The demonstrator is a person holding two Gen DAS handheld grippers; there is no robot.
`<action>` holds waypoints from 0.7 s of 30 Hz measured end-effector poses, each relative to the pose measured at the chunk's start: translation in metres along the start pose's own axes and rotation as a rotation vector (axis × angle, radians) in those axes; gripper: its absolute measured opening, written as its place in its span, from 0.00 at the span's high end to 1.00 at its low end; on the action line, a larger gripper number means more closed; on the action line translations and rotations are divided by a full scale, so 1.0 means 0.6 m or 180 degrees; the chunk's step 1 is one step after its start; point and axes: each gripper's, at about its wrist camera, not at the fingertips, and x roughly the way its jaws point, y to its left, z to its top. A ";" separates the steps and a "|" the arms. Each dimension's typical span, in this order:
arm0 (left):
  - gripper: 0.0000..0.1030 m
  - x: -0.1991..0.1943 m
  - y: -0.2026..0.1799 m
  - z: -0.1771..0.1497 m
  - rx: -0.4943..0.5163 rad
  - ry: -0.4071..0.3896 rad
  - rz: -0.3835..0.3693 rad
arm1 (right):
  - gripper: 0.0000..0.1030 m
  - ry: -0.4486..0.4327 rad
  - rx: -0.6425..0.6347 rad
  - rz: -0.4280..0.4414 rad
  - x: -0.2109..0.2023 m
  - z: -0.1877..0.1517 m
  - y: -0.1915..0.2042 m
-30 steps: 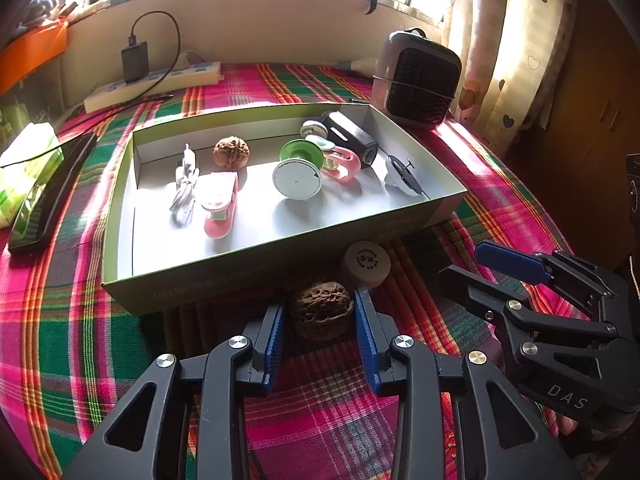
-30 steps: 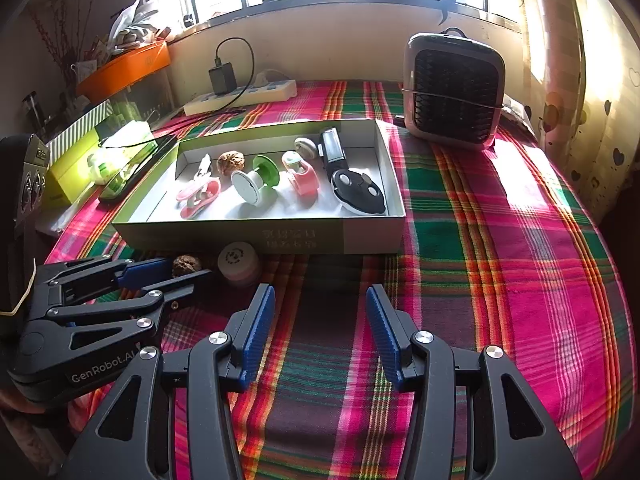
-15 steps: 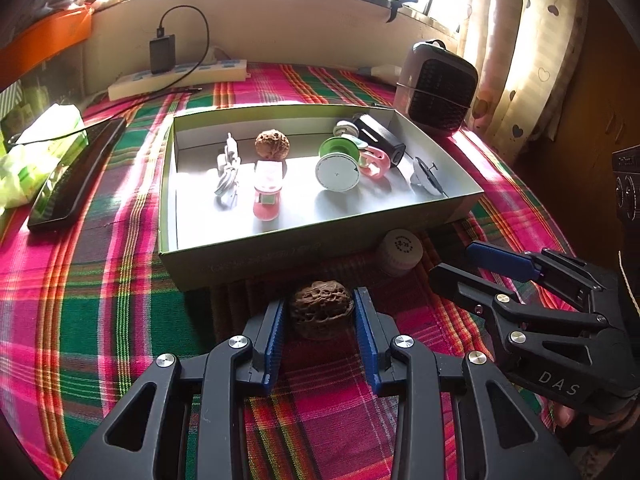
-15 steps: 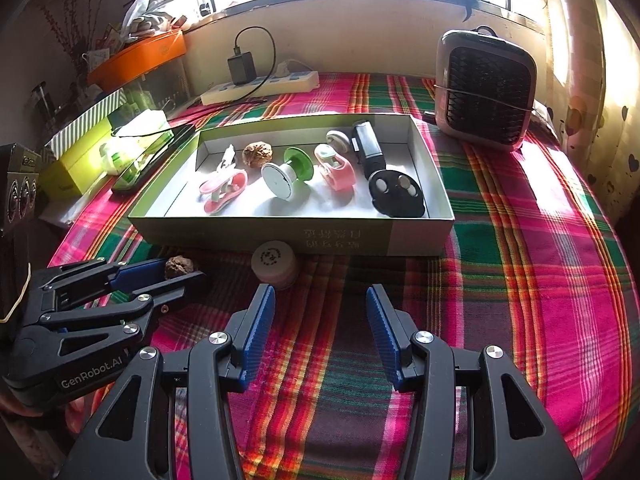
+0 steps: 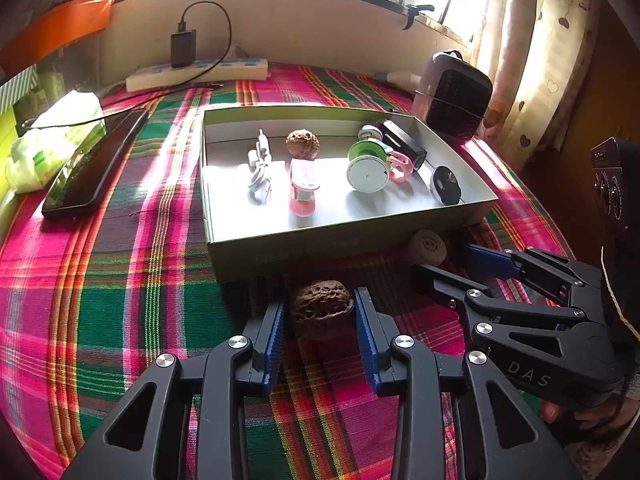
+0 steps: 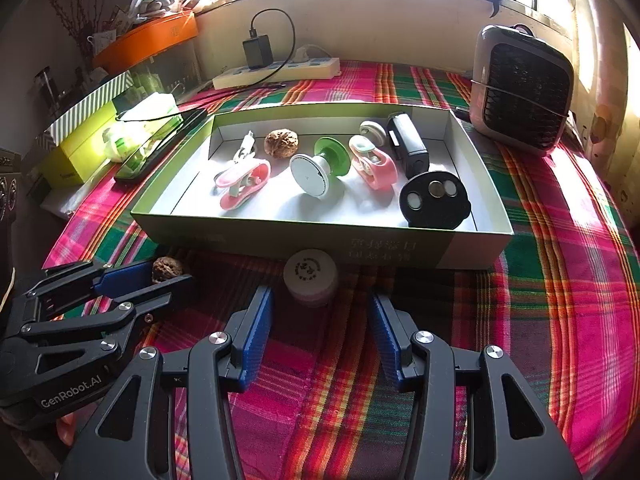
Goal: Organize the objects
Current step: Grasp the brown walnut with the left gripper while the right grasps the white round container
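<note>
Left gripper (image 5: 320,316) angled down toward the plaid tabletop (image 5: 132,300), just short of the near wall of the open box (image 5: 304,248). Fingers (image 5: 274,332) about half spread, a walnut (image 5: 322,312) between the blue pads; the right pad looks to be against the shell, a slim gap seems to show at the left pad. Cannot tell whether it is clamped. The walnut sits at tabletop level, outside the box.

Right gripper (image 6: 320,320) also pitched down, low over the cloth, beside the left one. Fingers (image 6: 256,336) roughly half open, holding nothing. A small round white-lidded jar (image 6: 310,278) stands on the tabletop just ahead of the fingertips, close against the box's front wall, not touched by either pad.

A fingertip of the person's right hand (image 5: 554,412) shows under the right gripper body in the left view.

Inside the box: second walnut (image 6: 282,143), white coiled cable (image 5: 260,172), pink clip (image 6: 244,182), green-and-white spool (image 6: 318,172), second pink clip (image 6: 372,162), black rectangular item (image 6: 408,146), black round disc (image 6: 434,200).

Behind the box: small heater (image 6: 520,90), power strip with charger (image 6: 276,74).
</note>
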 end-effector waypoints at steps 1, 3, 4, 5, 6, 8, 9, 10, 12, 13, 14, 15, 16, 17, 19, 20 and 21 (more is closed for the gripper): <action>0.70 -0.001 0.001 0.000 -0.0005 -0.0003 -0.0006 | 0.52 0.0005 -0.0009 -0.0018 0.002 0.002 0.002; 0.70 0.000 0.002 0.000 -0.0008 -0.0007 -0.0013 | 0.52 0.0004 -0.0020 -0.0048 0.005 0.005 0.004; 0.70 -0.001 0.002 0.000 -0.0009 -0.0008 -0.0012 | 0.52 -0.0004 -0.0026 -0.0064 0.006 0.006 0.005; 0.70 -0.001 0.003 0.000 -0.0012 -0.0010 -0.0015 | 0.52 -0.0009 -0.0030 -0.0082 0.007 0.008 0.006; 0.70 -0.001 0.003 0.000 -0.0011 -0.0009 -0.0016 | 0.52 -0.0011 -0.0025 -0.0094 0.009 0.009 0.006; 0.70 0.000 0.003 0.000 -0.0012 -0.0009 -0.0016 | 0.52 -0.0013 -0.0010 -0.0104 0.010 0.011 0.006; 0.70 0.000 0.003 0.000 -0.0013 -0.0010 -0.0019 | 0.52 -0.0015 0.0004 -0.0109 0.010 0.011 0.006; 0.70 0.000 0.004 0.001 -0.0017 -0.0011 -0.0023 | 0.52 -0.0018 0.0017 -0.0111 0.010 0.011 0.005; 0.70 0.000 0.004 0.002 -0.0024 -0.0018 -0.0029 | 0.52 -0.0018 0.0020 -0.0121 0.011 0.012 0.006; 0.70 0.000 0.004 0.002 -0.0023 -0.0019 -0.0029 | 0.52 -0.0017 0.0010 -0.0130 0.011 0.012 0.007; 0.70 0.000 0.004 0.002 -0.0018 -0.0018 -0.0027 | 0.52 -0.0016 0.0004 -0.0137 0.011 0.012 0.007; 0.70 0.000 0.004 0.002 -0.0019 -0.0018 -0.0026 | 0.52 -0.0014 -0.0001 -0.0141 0.011 0.013 0.007; 0.70 0.000 0.004 0.002 -0.0023 -0.0017 -0.0029 | 0.52 -0.0014 -0.0004 -0.0143 0.011 0.013 0.008; 0.70 0.000 0.005 0.002 -0.0025 -0.0017 -0.0031 | 0.52 -0.0014 -0.0003 -0.0142 0.011 0.013 0.008; 0.70 0.000 0.004 0.002 -0.0022 -0.0016 -0.0028 | 0.58 -0.0018 0.0010 -0.0163 0.011 0.013 0.008; 0.70 0.000 0.004 0.001 -0.0021 -0.0017 -0.0028 | 0.60 -0.0020 0.0012 -0.0176 0.011 0.013 0.007; 0.70 0.000 0.004 0.002 -0.0020 -0.0018 -0.0027 | 0.61 -0.0019 0.0007 -0.0182 0.010 0.013 0.007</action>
